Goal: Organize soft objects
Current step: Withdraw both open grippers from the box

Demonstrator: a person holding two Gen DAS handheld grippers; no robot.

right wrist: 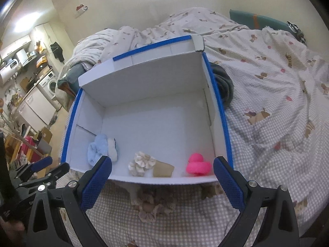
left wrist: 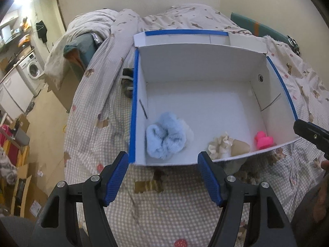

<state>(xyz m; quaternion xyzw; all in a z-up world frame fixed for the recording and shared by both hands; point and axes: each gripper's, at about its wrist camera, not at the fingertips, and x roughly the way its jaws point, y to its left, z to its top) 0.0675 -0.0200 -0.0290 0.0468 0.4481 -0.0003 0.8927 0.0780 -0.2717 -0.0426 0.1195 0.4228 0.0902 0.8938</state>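
Observation:
A white box with blue-taped edges (left wrist: 141, 94) (right wrist: 218, 107) stands open on the bed. Inside along its near wall lie a fluffy light-blue sock bundle (left wrist: 165, 139) (right wrist: 98, 148), a cream scrunchie on a brown card (left wrist: 220, 146) (right wrist: 141, 163) and a pink rubber duck (left wrist: 263, 141) (right wrist: 197, 165). My left gripper (left wrist: 162, 161) is open and empty just in front of the box's near left corner. My right gripper (right wrist: 162, 167) is open and empty at the near wall. A brownish scrunchie (right wrist: 150, 207) lies on the bedspread before the box.
The bed has a checked bedspread (left wrist: 164, 210) and a rumpled duvet (right wrist: 257, 65) behind and right of the box. A dark object (right wrist: 224, 86) lies against the box's right side, another (left wrist: 127, 78) at its left. The room's floor, cardboard boxes and washing machine (left wrist: 33, 70) are far left.

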